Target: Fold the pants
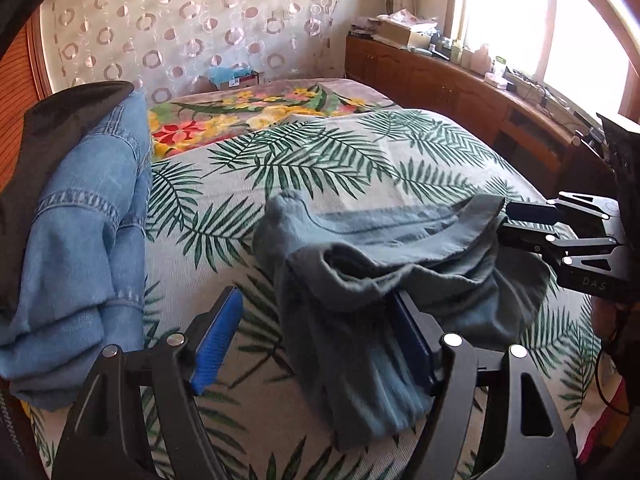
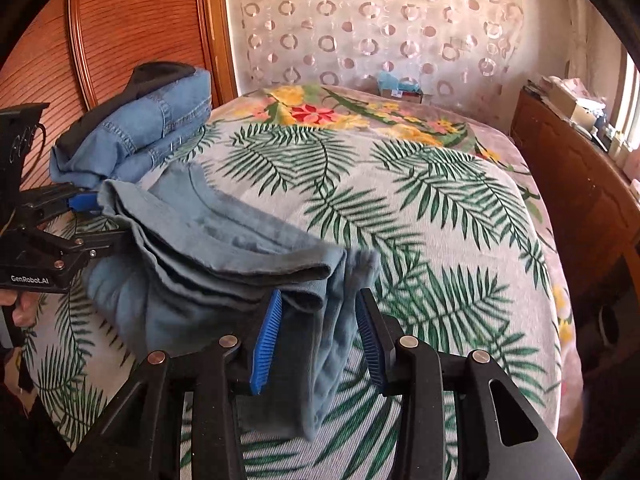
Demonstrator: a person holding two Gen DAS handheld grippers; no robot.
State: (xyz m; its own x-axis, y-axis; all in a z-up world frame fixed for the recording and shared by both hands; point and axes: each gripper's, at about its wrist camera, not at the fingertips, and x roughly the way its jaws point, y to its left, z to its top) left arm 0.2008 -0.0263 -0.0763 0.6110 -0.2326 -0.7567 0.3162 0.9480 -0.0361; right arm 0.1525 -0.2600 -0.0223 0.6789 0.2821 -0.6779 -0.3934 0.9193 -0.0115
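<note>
Home bedroom. Bed [image 1: 320, 152] with palm-leaf cover, circle-pattern curtain [image 1: 192, 20] behind. Cluttered wooden cabinet [image 1: 460, 84] under a sunlit window [image 1: 520, 12].

Folded grey-blue pants [image 2: 224, 256] lie on the leaf-print bedspread [image 2: 440, 240], an edge between parted right gripper [image 2: 318, 340] fingers.

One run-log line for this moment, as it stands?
item: grey-blue cotton pants, bunched on palm-leaf bedspread | left gripper: open, cloth between | right gripper: open, cloth between | fold: unfinished
</note>
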